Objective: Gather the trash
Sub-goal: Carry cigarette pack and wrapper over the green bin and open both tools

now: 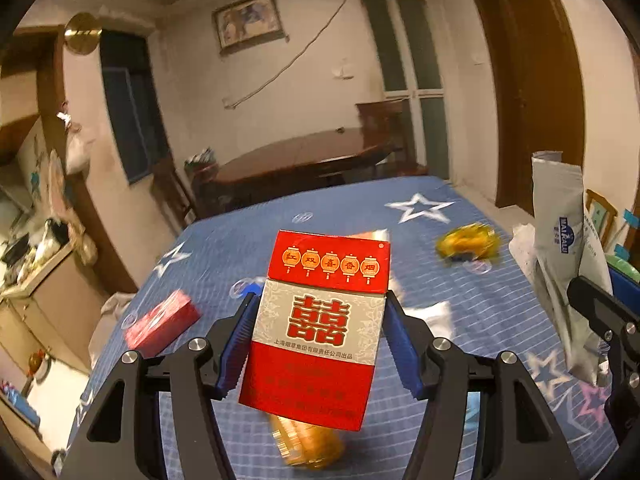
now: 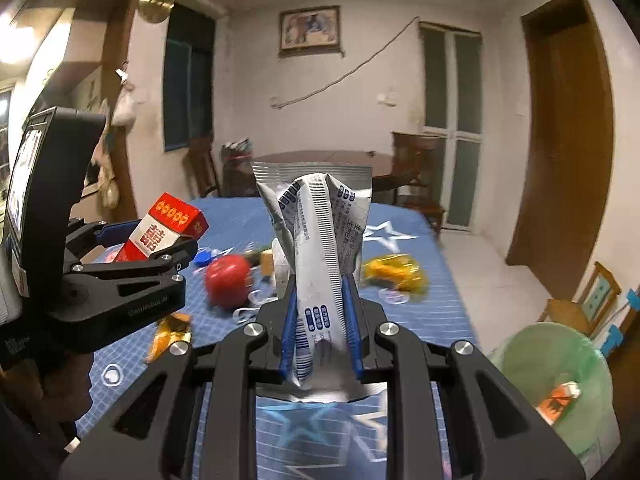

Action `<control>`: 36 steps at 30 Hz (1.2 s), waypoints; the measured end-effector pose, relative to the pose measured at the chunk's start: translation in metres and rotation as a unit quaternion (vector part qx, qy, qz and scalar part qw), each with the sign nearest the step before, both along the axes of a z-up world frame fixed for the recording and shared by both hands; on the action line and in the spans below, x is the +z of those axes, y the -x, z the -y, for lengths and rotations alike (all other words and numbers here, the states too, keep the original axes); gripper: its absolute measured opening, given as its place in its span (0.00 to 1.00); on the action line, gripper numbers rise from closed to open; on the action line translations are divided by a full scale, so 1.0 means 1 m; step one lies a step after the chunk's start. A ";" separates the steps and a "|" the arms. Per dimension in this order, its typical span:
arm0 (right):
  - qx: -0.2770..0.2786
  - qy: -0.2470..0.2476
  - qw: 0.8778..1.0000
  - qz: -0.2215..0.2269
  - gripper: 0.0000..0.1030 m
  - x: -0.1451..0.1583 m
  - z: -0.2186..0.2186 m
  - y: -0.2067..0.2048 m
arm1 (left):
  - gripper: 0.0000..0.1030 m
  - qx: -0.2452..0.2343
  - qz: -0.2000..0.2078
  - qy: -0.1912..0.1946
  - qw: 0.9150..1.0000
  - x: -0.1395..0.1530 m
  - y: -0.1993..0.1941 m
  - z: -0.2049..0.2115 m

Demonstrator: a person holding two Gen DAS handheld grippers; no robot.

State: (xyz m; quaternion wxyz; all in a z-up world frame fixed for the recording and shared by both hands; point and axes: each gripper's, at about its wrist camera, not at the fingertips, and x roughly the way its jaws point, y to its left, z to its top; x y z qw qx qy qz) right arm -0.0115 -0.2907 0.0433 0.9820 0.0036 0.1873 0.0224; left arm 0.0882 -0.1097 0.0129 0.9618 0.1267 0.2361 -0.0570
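Note:
My left gripper [image 1: 318, 314] is shut on a red and white cigarette pack [image 1: 320, 328], held upright above the blue star tablecloth [image 1: 248, 248]. It shows in the right wrist view as well [image 2: 160, 236]. My right gripper [image 2: 320, 300] is shut on a crumpled silver snack bag [image 2: 320, 240], held upright; the bag also shows in the left wrist view [image 1: 560, 232]. A second red pack [image 1: 162, 322], a yellow wrapper [image 1: 466, 242] and an orange wrapper [image 1: 308, 444] lie on the cloth.
A green-lined trash bin [image 2: 560, 368] with an orange scrap inside stands right of the table. A red apple [image 2: 227, 280], bottle caps and small scraps lie mid-table. A dark wooden table [image 1: 304, 156] and chairs stand behind.

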 end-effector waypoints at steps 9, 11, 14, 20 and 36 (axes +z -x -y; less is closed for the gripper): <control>-0.088 0.008 0.996 0.020 0.20 0.020 0.073 0.028 | 0.61 -0.087 0.021 0.009 0.996 0.023 0.008 0.100; -0.109 0.006 0.994 0.022 0.20 0.023 0.092 0.033 | 0.61 -0.102 0.026 0.009 0.994 0.025 0.010 0.123; -0.140 0.001 0.990 0.020 0.20 0.026 0.121 0.040 | 0.61 -0.128 0.028 0.007 0.991 0.028 0.011 0.165; -0.189 -0.004 0.982 0.009 0.20 0.027 0.164 0.049 | 0.61 -0.188 0.027 0.004 0.982 0.026 0.015 0.247; -0.252 -0.081 0.959 -0.101 0.20 -0.026 0.261 0.048 | 0.61 -0.322 -0.082 -0.039 0.943 -0.045 -0.001 0.425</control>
